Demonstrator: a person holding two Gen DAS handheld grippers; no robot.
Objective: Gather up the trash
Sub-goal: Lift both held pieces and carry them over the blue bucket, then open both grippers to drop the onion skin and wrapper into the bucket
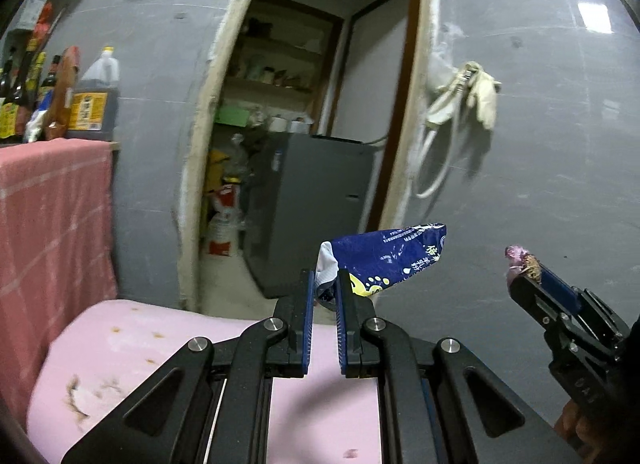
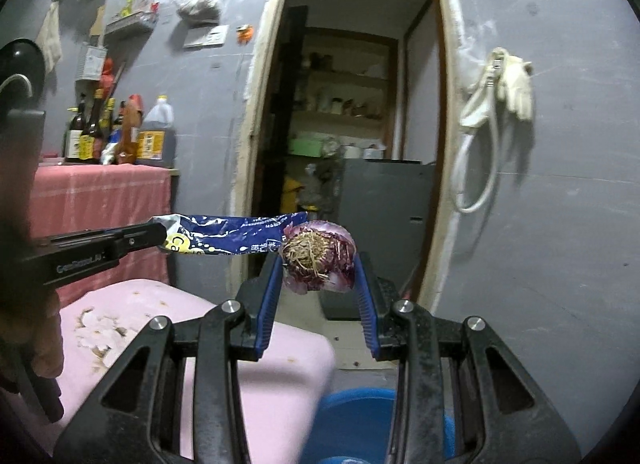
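Note:
My left gripper [image 1: 325, 278] is shut on a crumpled blue snack wrapper [image 1: 390, 260] that sticks up and to the right of its tips. From the right wrist view the same left gripper [image 2: 158, 238] comes in from the left, and the wrapper [image 2: 236, 238] stretches out flat beyond it. My right gripper [image 2: 318, 264] is shut on a purple onion end [image 2: 318, 258] with dry roots facing the camera. In the left wrist view the right gripper [image 1: 524, 270] shows at the right with the onion end [image 1: 520, 260] at its tips. Both are held in the air above a pink table.
The pink table [image 1: 132, 348] below is stained. A blue basin [image 2: 360, 416] sits on the floor under the right gripper. Sauce bottles [image 2: 116, 136] stand on a pink-draped counter [image 1: 52, 216]. An open doorway [image 1: 320, 124] shows shelves and a grey cabinet [image 1: 312, 204]. Gloves [image 1: 476, 92] hang on the grey wall.

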